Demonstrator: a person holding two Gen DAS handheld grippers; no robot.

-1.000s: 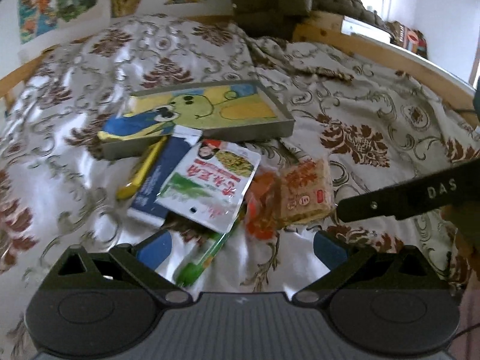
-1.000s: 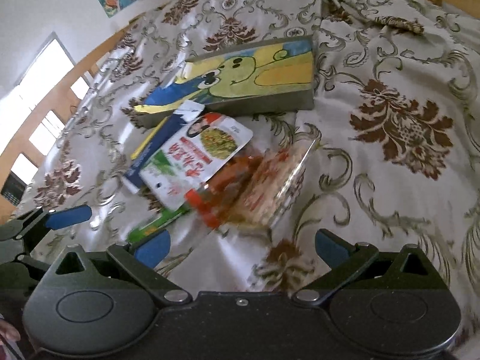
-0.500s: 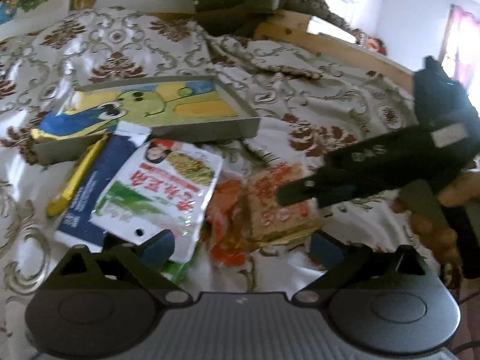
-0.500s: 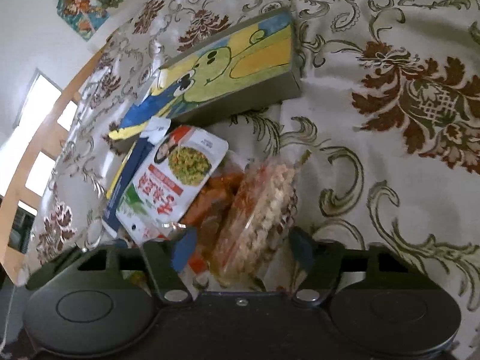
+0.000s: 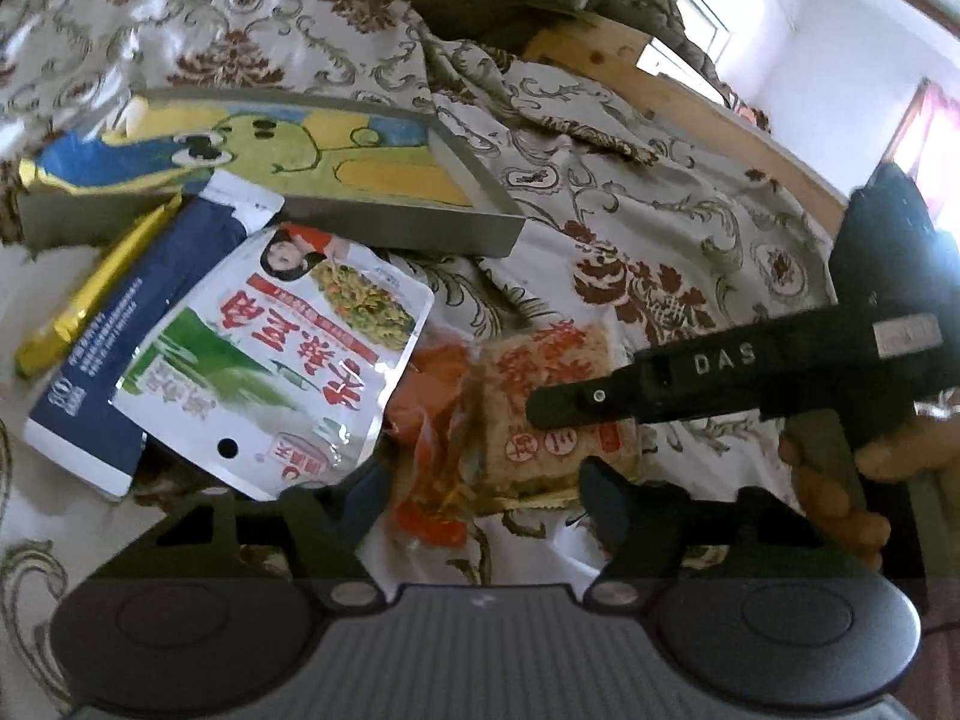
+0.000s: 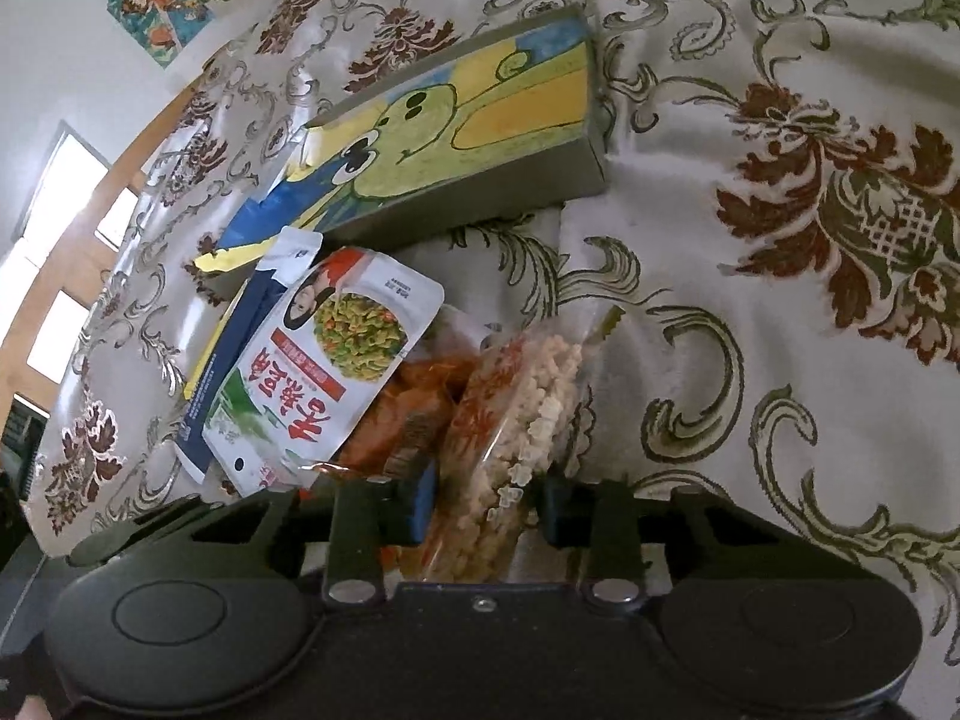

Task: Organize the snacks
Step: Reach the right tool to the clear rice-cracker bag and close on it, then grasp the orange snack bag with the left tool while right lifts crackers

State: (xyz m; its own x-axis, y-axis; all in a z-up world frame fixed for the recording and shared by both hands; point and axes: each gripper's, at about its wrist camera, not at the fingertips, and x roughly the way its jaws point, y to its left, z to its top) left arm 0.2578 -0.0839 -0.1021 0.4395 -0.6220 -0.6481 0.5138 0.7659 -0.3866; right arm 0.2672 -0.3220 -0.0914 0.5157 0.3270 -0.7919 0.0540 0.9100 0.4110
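A pile of snacks lies on the bed in front of a shallow grey box (image 5: 384,228) (image 6: 480,192) with a cartoon lining. My right gripper (image 6: 486,498) is shut on a clear cracker packet (image 6: 516,420) (image 5: 546,396) with red print. My left gripper (image 5: 486,492) is open, its jaws either side of an orange packet (image 5: 432,420) (image 6: 414,402). A white pouch (image 5: 288,360) (image 6: 336,360) with red lettering lies over a dark blue packet (image 5: 120,324) (image 6: 240,336). A yellow stick (image 5: 90,294) lies at the left.
The patterned bedspread (image 6: 780,240) spreads wide to the right of the pile. A wooden bed rail (image 5: 690,102) runs along the far side. The right gripper's black body (image 5: 780,360) reaches in from the right in the left wrist view.
My right gripper moved in and closed on the cracker packet. My left gripper moved forward and right, and its jaws narrowed around the orange packet.
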